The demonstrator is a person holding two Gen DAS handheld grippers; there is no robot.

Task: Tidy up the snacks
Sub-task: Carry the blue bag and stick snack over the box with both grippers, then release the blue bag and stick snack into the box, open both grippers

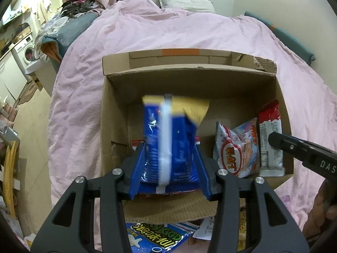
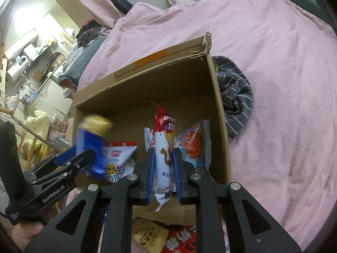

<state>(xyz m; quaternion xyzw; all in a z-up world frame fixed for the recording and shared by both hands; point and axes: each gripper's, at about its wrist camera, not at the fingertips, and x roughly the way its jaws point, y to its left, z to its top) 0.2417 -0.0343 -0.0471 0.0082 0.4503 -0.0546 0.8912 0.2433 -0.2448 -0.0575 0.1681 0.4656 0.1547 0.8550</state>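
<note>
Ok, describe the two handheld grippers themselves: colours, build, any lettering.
Both are matte black with cut-out linkage arms, silver pivot bolts and ribbed blue pads. The left gripper carries white "GenRobot.AI" lettering on its body above a black handle. The right gripper shows white letters "DAS" on its side, cut off in the left wrist view.

Pink-quilted bed [image 1: 168, 33] fills the room (washing machine [image 1: 26, 52] leftward).

An open cardboard box [image 1: 282, 97] lies on the pink bed. Over its left part stands a blue packet with a yellow top [image 1: 168, 135], blurred. At the right, a red-and-white packet [image 2: 163, 147] is upright beside perhaps two other snack bags [image 1: 236, 145].
</note>
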